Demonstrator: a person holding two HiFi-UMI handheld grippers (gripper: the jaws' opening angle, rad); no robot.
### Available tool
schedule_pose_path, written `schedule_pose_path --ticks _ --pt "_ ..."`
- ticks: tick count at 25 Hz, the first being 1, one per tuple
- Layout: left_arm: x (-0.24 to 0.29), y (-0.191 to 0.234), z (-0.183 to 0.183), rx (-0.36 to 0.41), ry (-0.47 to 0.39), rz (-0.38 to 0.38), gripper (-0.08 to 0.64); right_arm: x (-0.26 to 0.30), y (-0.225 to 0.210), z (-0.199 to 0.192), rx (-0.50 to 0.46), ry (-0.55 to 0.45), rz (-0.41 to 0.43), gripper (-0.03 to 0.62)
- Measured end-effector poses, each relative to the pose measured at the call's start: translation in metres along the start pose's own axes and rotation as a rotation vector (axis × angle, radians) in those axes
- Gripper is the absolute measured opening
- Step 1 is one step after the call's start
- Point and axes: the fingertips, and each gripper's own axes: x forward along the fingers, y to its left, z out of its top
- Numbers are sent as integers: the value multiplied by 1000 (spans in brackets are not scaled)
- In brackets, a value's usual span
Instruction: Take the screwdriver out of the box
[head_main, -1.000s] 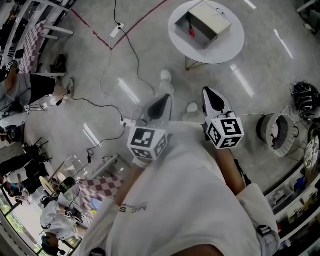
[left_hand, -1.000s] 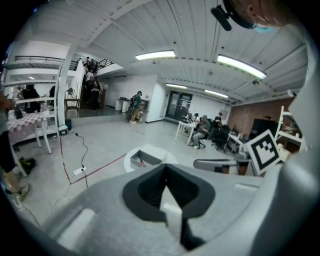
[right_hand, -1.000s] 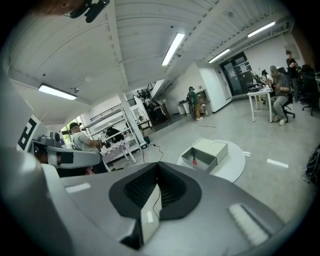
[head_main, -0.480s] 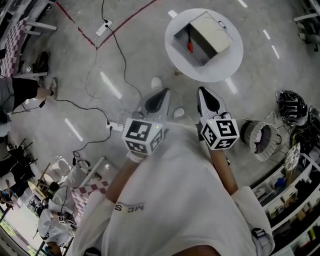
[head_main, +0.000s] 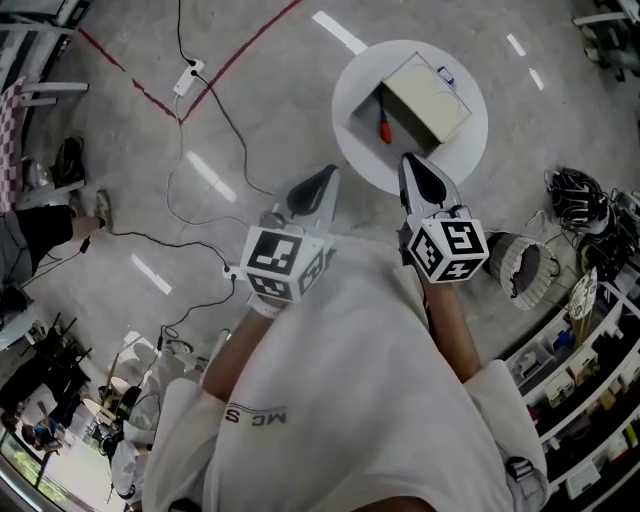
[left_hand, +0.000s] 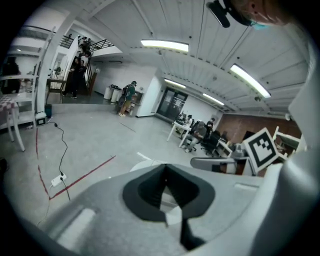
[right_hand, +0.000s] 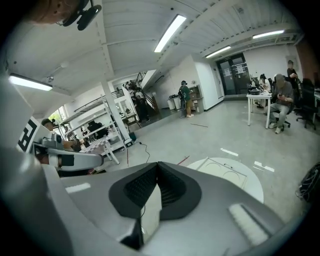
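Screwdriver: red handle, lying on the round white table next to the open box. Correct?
Not quite. The screwdriver lies inside the open box, not next to it on the table. The head view shows its red handle within the box's walls. The rest stands: red handle, open box, round white table.

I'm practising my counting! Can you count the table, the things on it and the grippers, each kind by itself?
Round white table: 1
Box: 1
Red-handled screwdriver: 1
Grippers: 2, the left gripper and the right gripper
Total: 5
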Motion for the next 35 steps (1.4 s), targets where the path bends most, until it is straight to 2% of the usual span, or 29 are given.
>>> schedule_pose_path --ticks 4,7,21,35 --pt "22 19 22 43 32 -34 -1 20 -1 22 -22 0 -12 0" --pt "37 17 29 52 40 -38 0 26 -11 25 -25 13 5 0" --pt "92 -23 21 104 46 53 -2 23 -79 4 -57 62 97 0" --pt "123 -9 -24 70 104 99 -2 77 -112 -47 -58 188 120 28"
